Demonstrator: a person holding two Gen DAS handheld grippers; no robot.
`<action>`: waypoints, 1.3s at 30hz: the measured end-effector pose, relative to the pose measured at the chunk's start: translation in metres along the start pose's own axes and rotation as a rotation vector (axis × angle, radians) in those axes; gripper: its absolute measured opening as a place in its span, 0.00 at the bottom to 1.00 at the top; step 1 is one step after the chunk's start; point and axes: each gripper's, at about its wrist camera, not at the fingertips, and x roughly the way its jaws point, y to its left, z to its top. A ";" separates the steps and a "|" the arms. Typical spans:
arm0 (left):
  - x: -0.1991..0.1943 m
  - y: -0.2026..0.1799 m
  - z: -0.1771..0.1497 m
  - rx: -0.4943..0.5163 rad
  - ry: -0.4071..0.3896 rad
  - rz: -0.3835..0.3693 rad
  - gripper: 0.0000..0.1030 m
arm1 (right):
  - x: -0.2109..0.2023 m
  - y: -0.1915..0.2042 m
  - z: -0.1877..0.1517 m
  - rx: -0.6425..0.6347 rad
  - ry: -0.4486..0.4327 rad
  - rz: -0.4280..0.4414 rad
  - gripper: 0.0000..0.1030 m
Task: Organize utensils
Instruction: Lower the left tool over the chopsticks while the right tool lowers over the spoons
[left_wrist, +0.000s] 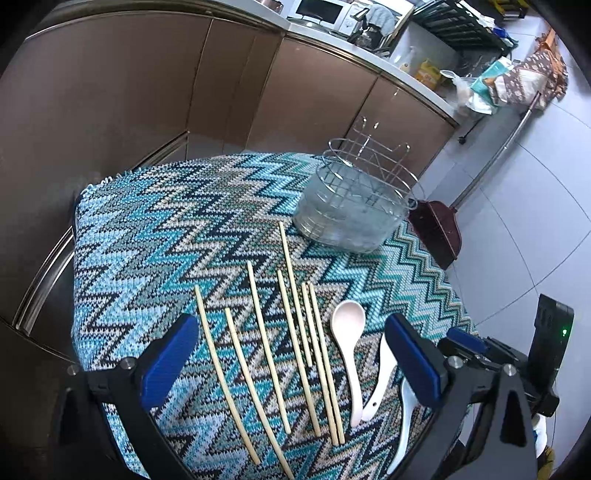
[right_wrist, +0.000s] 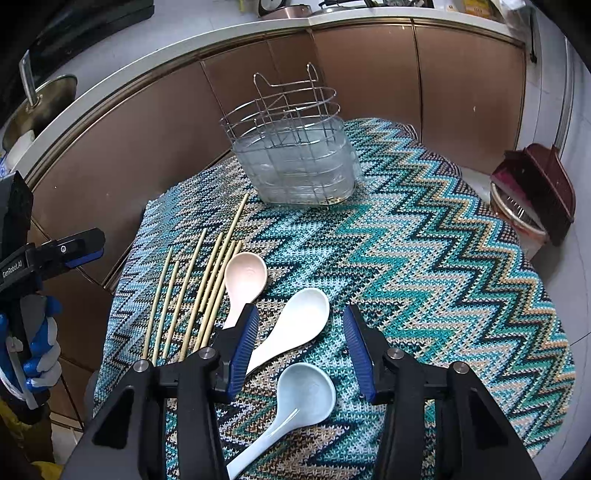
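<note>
Several pale chopsticks (left_wrist: 284, 350) lie side by side on the zigzag cloth (left_wrist: 166, 229); they also show in the right wrist view (right_wrist: 199, 288). A pink spoon (left_wrist: 349, 339) (right_wrist: 243, 282), a white spoon (right_wrist: 295, 325) (left_wrist: 380, 376) and a light blue spoon (right_wrist: 295, 402) (left_wrist: 404, 417) lie beside them. A wire utensil holder (left_wrist: 354, 206) (right_wrist: 295, 162) in a clear tub stands at the far side. My left gripper (left_wrist: 291, 354) is open above the chopsticks. My right gripper (right_wrist: 299, 336) is open above the white spoon, holding nothing.
Brown cabinets (right_wrist: 369, 74) and a white counter (left_wrist: 369, 55) run behind the table. A dark red dustpan (right_wrist: 535, 184) (left_wrist: 439, 229) stands on the floor at the right. My left gripper also shows at the left edge of the right wrist view (right_wrist: 79, 247).
</note>
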 end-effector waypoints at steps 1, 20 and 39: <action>0.001 0.001 0.002 0.001 -0.006 0.001 0.98 | 0.001 -0.002 0.002 0.000 -0.003 0.002 0.46; 0.058 0.031 0.034 -0.018 -0.032 0.055 0.98 | 0.040 -0.032 0.039 -0.075 -0.011 0.032 0.46; -0.005 0.040 0.000 -0.138 -0.135 0.149 0.98 | 0.042 -0.005 0.043 -0.278 0.083 0.095 0.46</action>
